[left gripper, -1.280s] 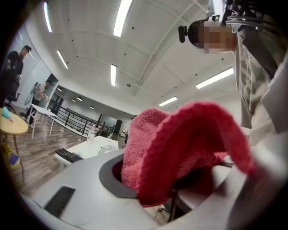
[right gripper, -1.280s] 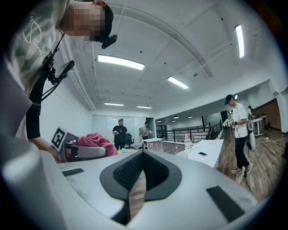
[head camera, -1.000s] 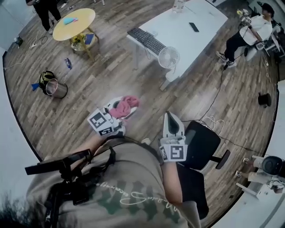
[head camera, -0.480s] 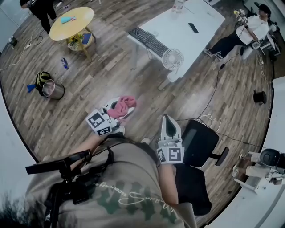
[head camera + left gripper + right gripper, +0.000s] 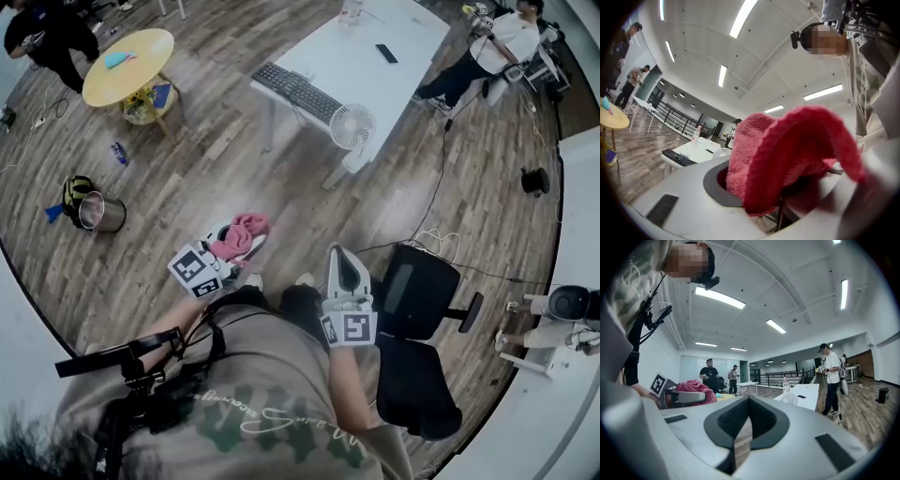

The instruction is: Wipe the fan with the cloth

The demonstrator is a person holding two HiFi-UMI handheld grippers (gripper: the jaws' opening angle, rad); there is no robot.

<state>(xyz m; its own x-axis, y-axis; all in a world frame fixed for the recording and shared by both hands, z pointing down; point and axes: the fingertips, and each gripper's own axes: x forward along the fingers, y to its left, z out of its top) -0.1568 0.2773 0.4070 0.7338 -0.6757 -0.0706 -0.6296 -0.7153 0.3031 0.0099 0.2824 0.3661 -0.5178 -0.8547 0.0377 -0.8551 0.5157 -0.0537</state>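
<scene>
We carry the pink cloth (image 5: 238, 234) clamped in the left claw (image 5: 251, 240); the right claw (image 5: 340, 258) is closed on nothing. Over the last second both claws have drifted toward 7 o'clock in the head view. The fan (image 5: 352, 126) stands at the near corner of the white bench (image 5: 370, 66), at 1 o'clock and well apart from them. We judge the approach unfinished, with no wiping begun.

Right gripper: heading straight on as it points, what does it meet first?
Right gripper crosses open floor, then probably meets the fan at the white table's edge; depth is uncertain.
</scene>
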